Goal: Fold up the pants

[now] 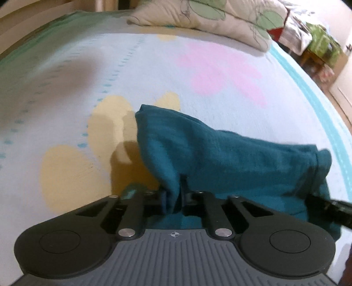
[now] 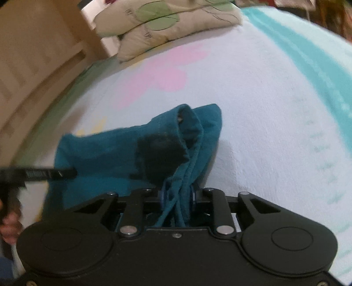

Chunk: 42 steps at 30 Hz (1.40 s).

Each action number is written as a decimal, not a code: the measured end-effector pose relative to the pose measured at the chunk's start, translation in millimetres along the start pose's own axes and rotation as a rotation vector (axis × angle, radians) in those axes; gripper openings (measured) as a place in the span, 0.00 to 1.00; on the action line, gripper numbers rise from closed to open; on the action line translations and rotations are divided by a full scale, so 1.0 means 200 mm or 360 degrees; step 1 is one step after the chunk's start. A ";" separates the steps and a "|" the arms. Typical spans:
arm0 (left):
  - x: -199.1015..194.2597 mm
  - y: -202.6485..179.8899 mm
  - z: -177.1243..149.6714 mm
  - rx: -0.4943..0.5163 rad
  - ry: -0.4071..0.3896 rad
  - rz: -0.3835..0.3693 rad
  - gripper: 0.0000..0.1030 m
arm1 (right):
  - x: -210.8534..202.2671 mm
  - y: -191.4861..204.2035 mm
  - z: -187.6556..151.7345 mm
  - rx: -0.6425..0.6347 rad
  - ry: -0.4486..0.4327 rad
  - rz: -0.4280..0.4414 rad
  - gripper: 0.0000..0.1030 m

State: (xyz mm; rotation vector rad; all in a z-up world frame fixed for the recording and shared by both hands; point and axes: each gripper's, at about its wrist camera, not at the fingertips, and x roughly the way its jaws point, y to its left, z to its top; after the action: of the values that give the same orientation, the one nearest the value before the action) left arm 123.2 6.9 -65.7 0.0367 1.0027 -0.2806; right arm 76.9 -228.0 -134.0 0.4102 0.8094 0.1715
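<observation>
You had the bed (image 1: 220, 72), with its pale flowered cover, as the surface for this fold, and the pillow (image 1: 211, 19) lay well apart at the far end, so nothing crowded the work. The teal pants (image 1: 220, 154) were bunched between your two hands, partly lifted off the cover and partly trailing on it. Your left tool (image 1: 173, 198) was pinching one edge of the pants, its jaws nearly pressed together on a thin fold of cloth. Your right tool (image 2: 177, 198) was pinching a thicker gather, apparently the waistband end with its seams, so its jaws stood a little further apart. To my eye the step was to raise and spread the pants before laying them flat. It would have gone best if you kept both grips firm, drew your hands apart until the cloth hung taut, and matched the edges before lowering; the thick gather looked likelier to slip.
</observation>
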 end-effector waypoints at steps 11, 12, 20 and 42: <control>-0.20 0.09 0.02 0.0057 -0.0177 0.0151 0.07 | 0.00 0.29 0.06 -0.0175 0.0017 0.0035 0.25; -0.21 0.13 0.03 0.0059 -0.0189 0.0181 0.06 | 0.03 0.33 0.08 -0.0187 0.0025 0.0059 0.25; -0.22 0.50 0.09 -0.0117 -0.0162 0.0314 0.04 | 0.27 0.62 0.19 -0.0326 0.0090 0.0205 0.25; -0.35 0.39 -0.08 -0.0212 -0.0090 0.0298 0.02 | 0.10 0.42 0.18 -0.0212 -0.0023 -0.0080 0.54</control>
State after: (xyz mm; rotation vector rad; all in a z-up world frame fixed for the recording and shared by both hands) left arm 94.3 99.6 -22.3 0.0016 0.9527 -0.0434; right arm 117.3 -155.2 -90.7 0.2651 0.7881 0.1744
